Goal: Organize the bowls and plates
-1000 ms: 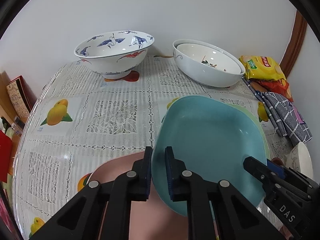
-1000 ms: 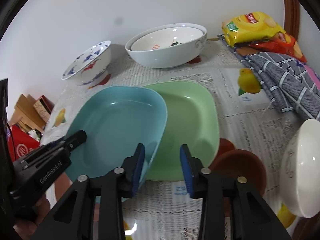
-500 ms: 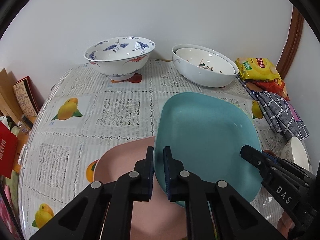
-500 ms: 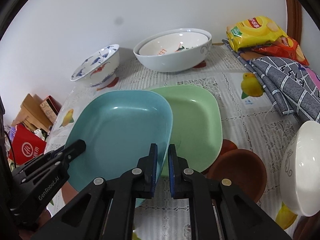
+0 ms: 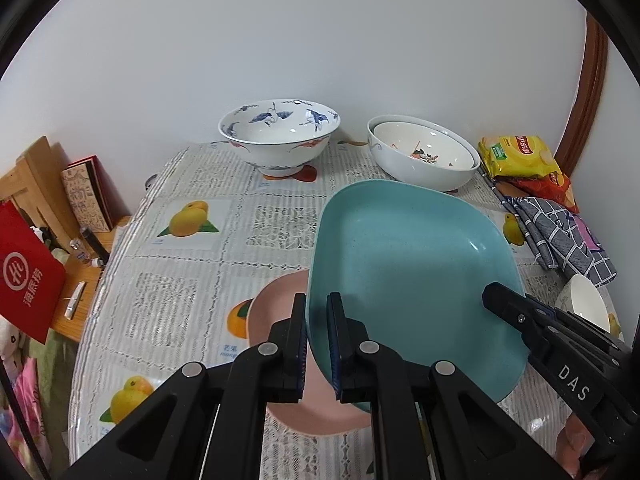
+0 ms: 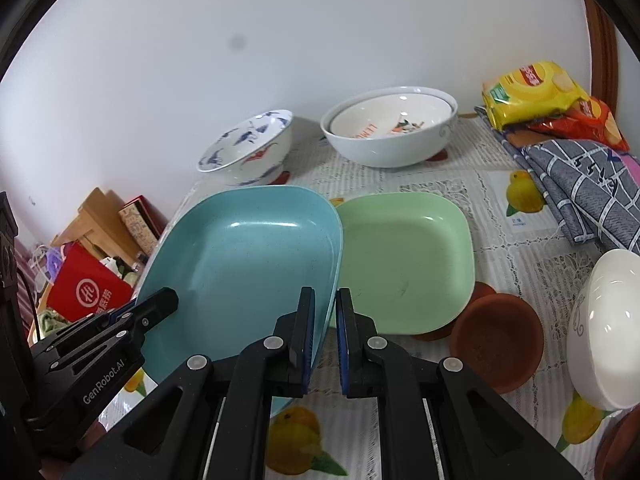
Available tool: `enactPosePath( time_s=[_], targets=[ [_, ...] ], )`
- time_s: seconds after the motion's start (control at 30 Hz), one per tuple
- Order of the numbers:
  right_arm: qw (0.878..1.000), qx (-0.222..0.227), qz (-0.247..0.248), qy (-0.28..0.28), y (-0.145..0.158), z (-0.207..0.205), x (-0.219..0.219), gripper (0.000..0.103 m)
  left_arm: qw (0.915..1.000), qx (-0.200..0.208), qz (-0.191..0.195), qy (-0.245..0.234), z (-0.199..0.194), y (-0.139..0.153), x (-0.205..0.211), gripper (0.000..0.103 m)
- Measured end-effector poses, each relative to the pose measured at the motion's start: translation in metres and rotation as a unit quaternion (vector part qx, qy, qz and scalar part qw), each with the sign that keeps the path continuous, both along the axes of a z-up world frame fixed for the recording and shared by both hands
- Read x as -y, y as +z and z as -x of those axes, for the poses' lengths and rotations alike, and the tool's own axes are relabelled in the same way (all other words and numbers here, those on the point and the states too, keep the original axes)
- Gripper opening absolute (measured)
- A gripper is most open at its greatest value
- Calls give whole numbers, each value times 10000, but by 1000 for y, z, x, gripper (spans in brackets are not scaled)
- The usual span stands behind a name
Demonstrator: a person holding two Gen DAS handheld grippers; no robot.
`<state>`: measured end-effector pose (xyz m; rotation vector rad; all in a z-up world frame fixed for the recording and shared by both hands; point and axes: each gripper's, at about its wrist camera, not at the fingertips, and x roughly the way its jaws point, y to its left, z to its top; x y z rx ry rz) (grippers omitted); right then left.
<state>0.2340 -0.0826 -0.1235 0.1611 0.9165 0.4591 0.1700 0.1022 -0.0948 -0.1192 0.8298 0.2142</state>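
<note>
Left wrist view: the left gripper is clenched on the teal plate's near-left rim, above a pink plate that only this view shows.

Right wrist view: the right gripper, its jaws having just closed, grasps the same plate's right rim. Only here shows the green plate, uncovered since earlier. At the desk's far edge, a white bowl nests a smaller one.

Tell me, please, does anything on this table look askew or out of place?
The teal plate is tilted off the table, clamped at opposite rims by the left hand-held gripper and right hand-held gripper. A white bowl lies tipped on its side.
</note>
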Motion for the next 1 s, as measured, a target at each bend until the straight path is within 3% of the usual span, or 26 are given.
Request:
enactPosePath(
  time_s=[0.5,1.0],
  targets=[
    [9997,58,-111,227,3,11,-10,10,9997,42,17,220,16,4,-9,10],
    [9987,-279,259,351,-22,1,-35,10,9988,-243,277,321,13,-32,-27,10]
  ],
)
